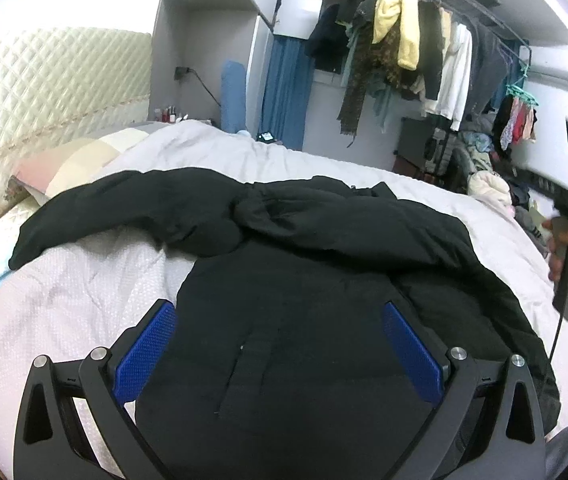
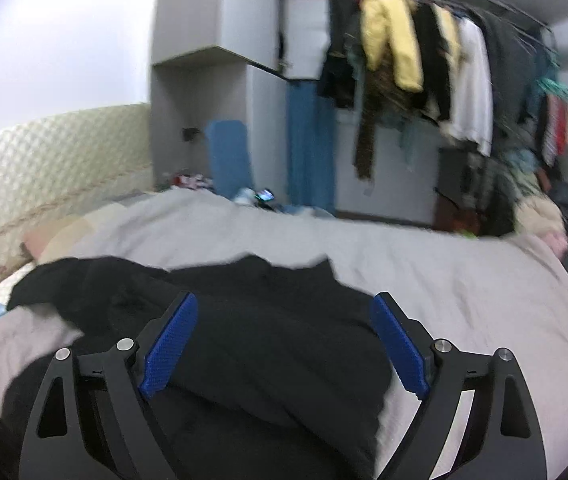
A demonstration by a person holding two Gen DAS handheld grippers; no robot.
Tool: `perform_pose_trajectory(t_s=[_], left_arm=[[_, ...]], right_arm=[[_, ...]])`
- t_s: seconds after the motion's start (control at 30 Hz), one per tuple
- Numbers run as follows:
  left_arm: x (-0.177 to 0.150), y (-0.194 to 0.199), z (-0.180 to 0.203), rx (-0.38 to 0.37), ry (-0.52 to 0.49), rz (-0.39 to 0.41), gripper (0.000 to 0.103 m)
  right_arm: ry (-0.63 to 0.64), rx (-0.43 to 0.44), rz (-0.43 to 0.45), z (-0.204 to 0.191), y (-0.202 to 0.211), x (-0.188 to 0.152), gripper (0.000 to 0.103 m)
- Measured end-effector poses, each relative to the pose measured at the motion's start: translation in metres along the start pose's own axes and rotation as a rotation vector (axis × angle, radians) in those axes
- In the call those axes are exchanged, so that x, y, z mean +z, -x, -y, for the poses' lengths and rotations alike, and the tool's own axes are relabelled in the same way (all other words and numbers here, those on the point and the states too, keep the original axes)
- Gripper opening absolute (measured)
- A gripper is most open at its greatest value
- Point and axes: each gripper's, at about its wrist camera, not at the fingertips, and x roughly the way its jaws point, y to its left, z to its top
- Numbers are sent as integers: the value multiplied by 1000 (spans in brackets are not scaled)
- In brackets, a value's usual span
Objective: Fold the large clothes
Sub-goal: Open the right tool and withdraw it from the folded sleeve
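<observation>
Over black coat [image 1: 304, 280]: left gripper [image 1: 279, 344], right gripper [image 2: 284, 344] spread wide, holding nothing.

One large black padded jacket [image 1: 324, 264] lies on one white quilted bedspread [image 1: 83, 292], spreading out ahead of two black two-finger grippers, left [image 1: 279, 344] and right [image 2: 284, 344], each with two blue textured pads. One pastel checked pillow [image 1: 71, 160] lies ahead-left of both.
</observation>
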Motion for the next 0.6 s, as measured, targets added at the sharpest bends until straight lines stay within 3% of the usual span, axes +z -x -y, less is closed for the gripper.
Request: perform_pose_trajectory(t_s=[0.27,0.43,0.47,0.5,0.6], left_arm=[[0,-7,8,-9,11,-29,103],[1,-11,12,10,-8,-29,103],[1,-14,11,7,0,-37,103],[1,-16,9,1,10,-46,103],[1,-18,6,9,15,-49,103]], right_arm=[[-133,-48,-158,68,-22,-63,85],[-127,11,-278,54,-50,-90,77],[-113,2,-308,50,-56,-94,66],[-72,-31,-337,42,-63,-98,63],[-16,-91,-329,33,-73,-103,61]])
